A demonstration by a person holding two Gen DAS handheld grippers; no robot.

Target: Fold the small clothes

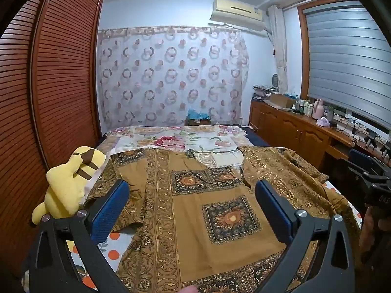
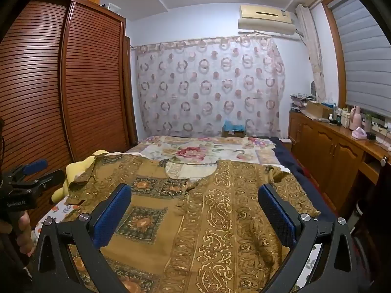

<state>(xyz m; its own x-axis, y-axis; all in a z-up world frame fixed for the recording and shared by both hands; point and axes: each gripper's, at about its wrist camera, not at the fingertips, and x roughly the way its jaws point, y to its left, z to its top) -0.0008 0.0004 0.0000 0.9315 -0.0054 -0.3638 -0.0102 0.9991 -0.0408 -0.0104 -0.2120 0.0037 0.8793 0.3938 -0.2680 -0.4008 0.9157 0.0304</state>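
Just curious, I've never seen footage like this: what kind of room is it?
Most likely a home bedroom: a bed with a floral cover, a louvred wooden wardrobe, and a wall air conditioner above a curtain.

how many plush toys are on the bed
1: a yellow plush toy at the bed's left edge by the wardrobe, beside the brown shirt's left sleeve. Others could be hidden under the shirt.

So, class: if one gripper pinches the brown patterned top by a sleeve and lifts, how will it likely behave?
The brown patterned top probably goes floppy: it lies flat, with creases at the sleeves. It looks thin, so likely light. Lifted by one sleeve, the rest would probably drag across the bedsheet and bunch.
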